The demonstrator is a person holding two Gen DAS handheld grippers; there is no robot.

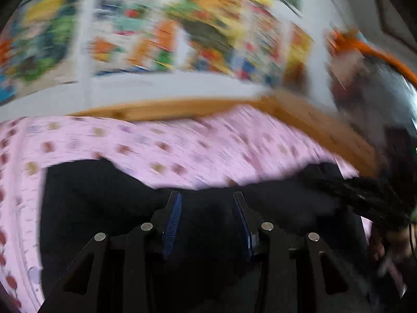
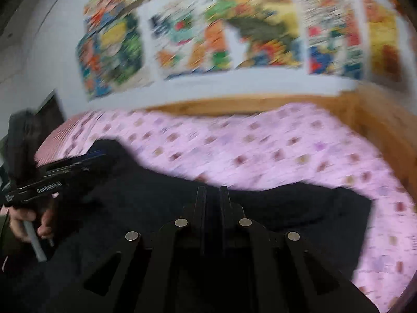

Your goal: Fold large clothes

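Up close in my left wrist view, I see one left gripper with its two fingers spread apart. One black garment lies under them on the bed. I cannot tell if the blue pads touch the cloth, and no fold shows between them. The bed has one pink sheet with small dots. One wooden bed frame runs behind it. Colorful posters cover the wall, too blurry for me to count. At the right edge I see a blurry hand.

Next, in my right wrist view, I see one right gripper with its jaws pressed together. Both fingers sit low over the black garment, but I cannot tell if any cloth is caught between them. That garment spreads wide across the pink bed. On the left I see the left gripper reaching over the dark cloth, held by one hand.
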